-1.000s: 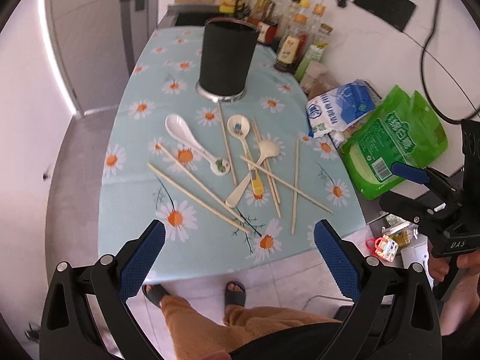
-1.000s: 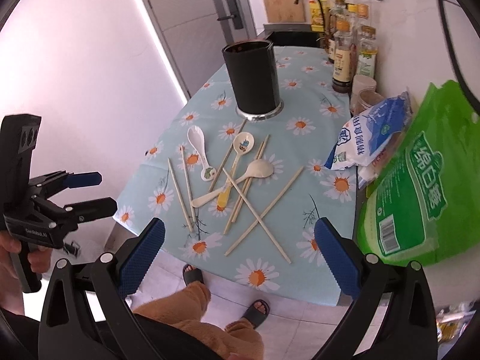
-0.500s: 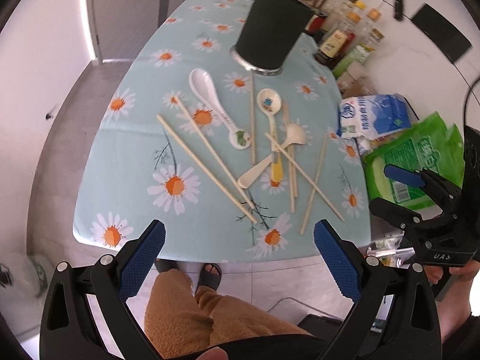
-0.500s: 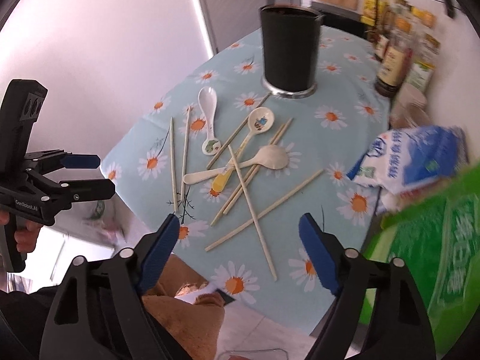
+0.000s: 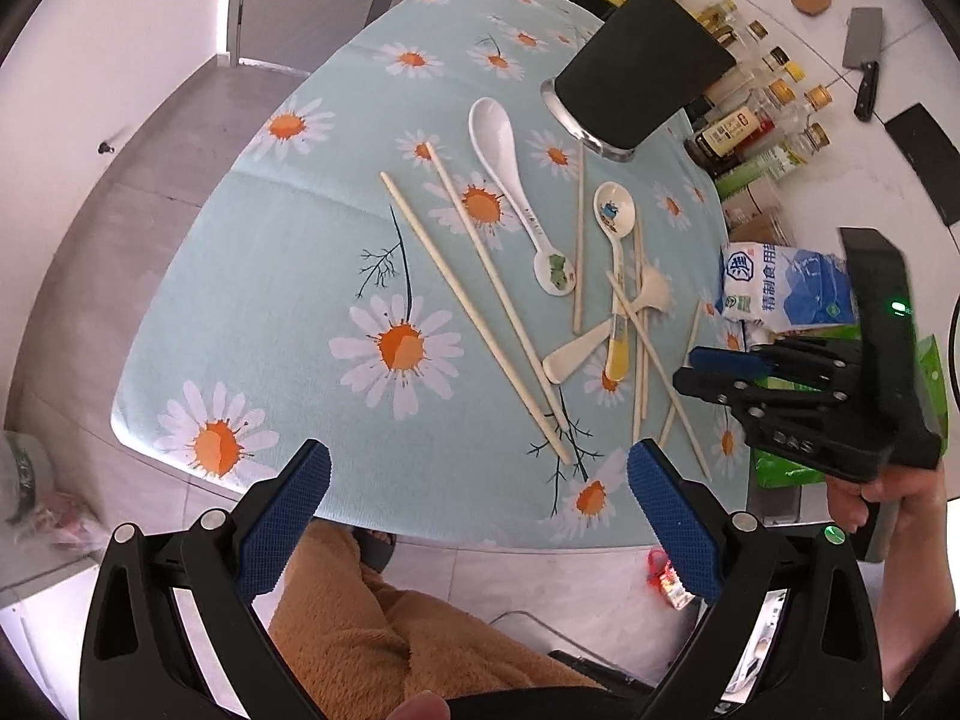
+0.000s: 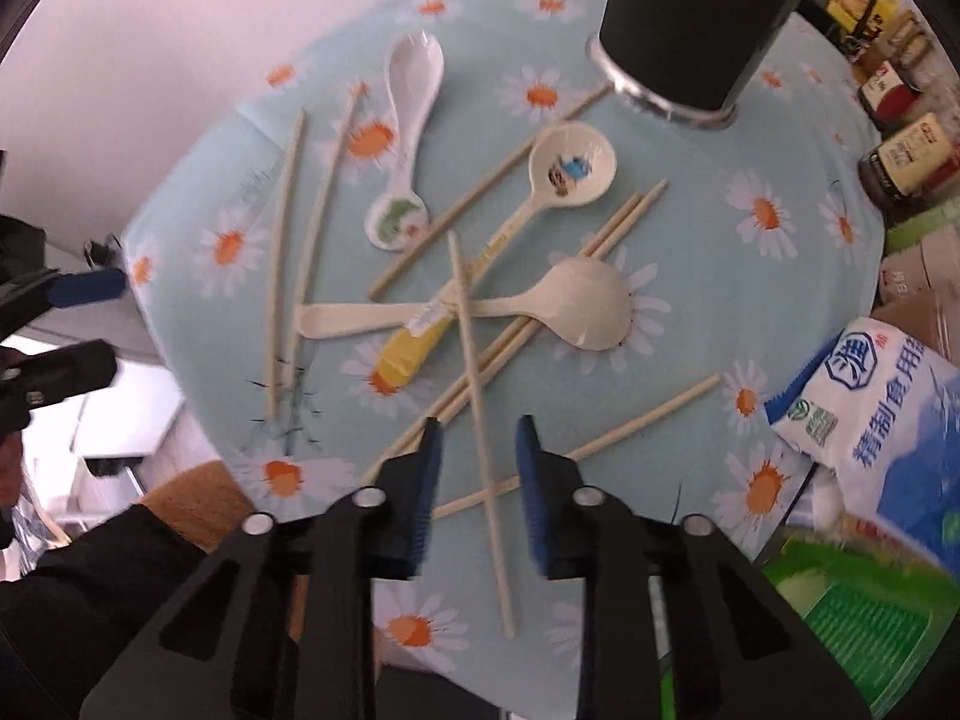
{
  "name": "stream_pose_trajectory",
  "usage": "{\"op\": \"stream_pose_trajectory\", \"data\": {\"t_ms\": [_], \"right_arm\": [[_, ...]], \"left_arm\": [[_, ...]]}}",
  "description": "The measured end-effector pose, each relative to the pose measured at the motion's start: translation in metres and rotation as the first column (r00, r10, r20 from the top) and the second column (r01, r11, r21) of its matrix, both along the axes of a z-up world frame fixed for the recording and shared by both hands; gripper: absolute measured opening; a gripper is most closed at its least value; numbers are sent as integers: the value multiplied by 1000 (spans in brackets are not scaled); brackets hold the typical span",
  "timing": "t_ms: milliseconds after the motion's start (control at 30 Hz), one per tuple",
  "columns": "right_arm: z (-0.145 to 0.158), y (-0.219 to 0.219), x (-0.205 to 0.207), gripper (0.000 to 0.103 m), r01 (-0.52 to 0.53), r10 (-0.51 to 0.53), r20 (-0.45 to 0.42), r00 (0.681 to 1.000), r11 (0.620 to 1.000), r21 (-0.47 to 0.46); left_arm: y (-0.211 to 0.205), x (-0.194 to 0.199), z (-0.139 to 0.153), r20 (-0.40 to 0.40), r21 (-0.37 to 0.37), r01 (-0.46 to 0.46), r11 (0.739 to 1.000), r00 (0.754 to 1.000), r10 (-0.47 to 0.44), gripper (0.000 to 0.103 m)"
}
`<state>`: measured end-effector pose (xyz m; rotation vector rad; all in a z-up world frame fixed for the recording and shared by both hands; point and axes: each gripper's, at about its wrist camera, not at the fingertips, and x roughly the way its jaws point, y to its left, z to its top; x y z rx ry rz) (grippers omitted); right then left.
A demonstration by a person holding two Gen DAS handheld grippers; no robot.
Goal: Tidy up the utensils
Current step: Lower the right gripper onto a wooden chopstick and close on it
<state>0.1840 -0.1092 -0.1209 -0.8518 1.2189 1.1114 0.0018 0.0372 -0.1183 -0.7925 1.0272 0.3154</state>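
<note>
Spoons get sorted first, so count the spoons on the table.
3: a white ceramic spoon at the left, a cartoon-print spoon with a yellow handle near the black holder, and a plain cream spoon below it. The holder's inside is hidden.

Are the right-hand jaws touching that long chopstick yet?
Apart. In the right wrist view the right gripper straddles the long chopstick, with tablecloth showing between each pad and the stick. The jaws have just been closing.
</note>
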Motion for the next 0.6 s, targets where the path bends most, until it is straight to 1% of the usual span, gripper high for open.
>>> {"op": "stream_pose_trajectory", "data": {"t_ms": [33, 100, 200, 233, 300, 400, 500, 533, 600], "right_arm": [[-6, 4, 1, 16, -13, 13, -8, 1000, 1000, -29], [-16, 9, 2, 15, -28, 26, -23, 999, 996, -83], [-27, 15, 3, 15, -43, 40, -25, 999, 991, -127], [-29, 17, 3, 11, -44, 40, -30, 999, 989, -139], [-31, 19, 2, 6, -52, 48, -27, 998, 987, -149], [-32, 21, 1, 6, -51, 48, -23, 999, 986, -158], [-27, 21, -1, 6, -48, 45, -28, 999, 989, -141], [-23, 21, -1, 6, -43, 40, -29, 999, 991, -128], [-7, 14, -2, 6, -25, 21, -34, 999, 995, -100]], "left_arm": [[1, 0, -2, 4, -6, -1, 1000, 1000, 1, 96], [3, 0, -5, 11, -18, -1, 1000, 1000, 1, 96], [6, 0, -9, 15, -26, -3, 1000, 1000, 3, 96], [7, 0, -10, 15, -27, -3, 1000, 1000, 3, 96], [10, 1, -12, 16, -27, -5, 1000, 1000, 5, 96], [13, 5, -14, 10, -26, -1, 1000, 1000, 2, 95], [16, 11, -16, 7, -33, 7, 999, 1000, -7, 94], [16, 13, -17, -3, -31, 6, 1000, 1000, -6, 92], [19, 19, -20, -27, -47, 4, 999, 1000, -6, 78]]}}
